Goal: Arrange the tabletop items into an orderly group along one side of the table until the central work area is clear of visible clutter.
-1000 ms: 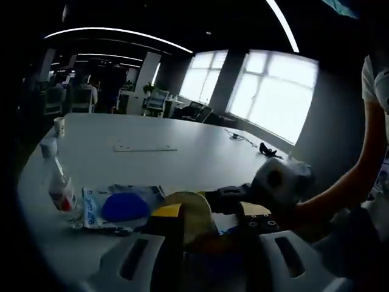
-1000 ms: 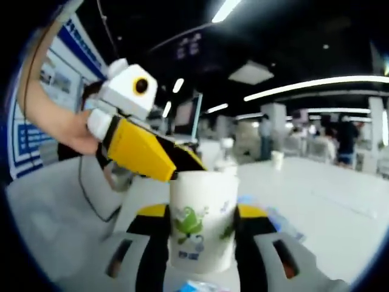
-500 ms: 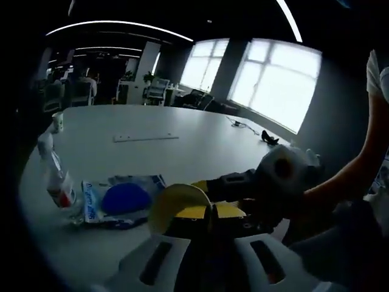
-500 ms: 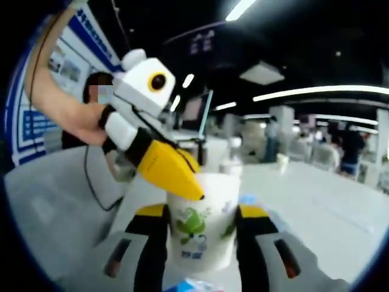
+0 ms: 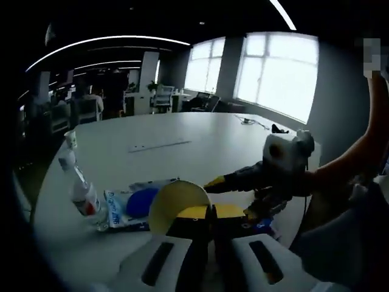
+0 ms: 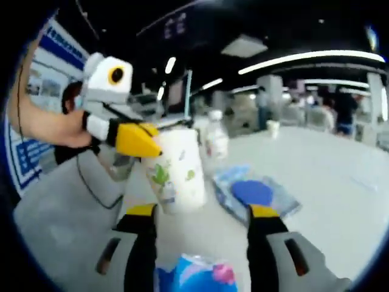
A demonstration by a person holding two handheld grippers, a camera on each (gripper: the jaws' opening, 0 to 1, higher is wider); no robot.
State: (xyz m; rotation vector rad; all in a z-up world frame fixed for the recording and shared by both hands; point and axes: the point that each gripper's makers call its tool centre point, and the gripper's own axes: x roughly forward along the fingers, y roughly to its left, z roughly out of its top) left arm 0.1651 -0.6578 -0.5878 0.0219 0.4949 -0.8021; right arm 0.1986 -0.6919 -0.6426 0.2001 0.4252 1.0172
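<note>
Paper cup [image 6: 175, 169] pinched at its rim by the left gripper [image 5: 209, 214], lifted and tilted just above the counter [image 6: 340, 176]. Right gripper [image 6: 203, 210] spread wide, nothing between its jaws. Blue packet [image 6: 255, 193] lies beside the cup, clear bottle [image 5: 82, 194] upright at the packet's far side, near the counter edge. Small packet [image 6: 194, 277] sits between the right jaws' bases. Broad bare counter beyond.

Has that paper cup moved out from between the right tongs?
Yes. The paper cup, now pinched by the left tongs, has shifted left, off the right tongs, which have opened.
</note>
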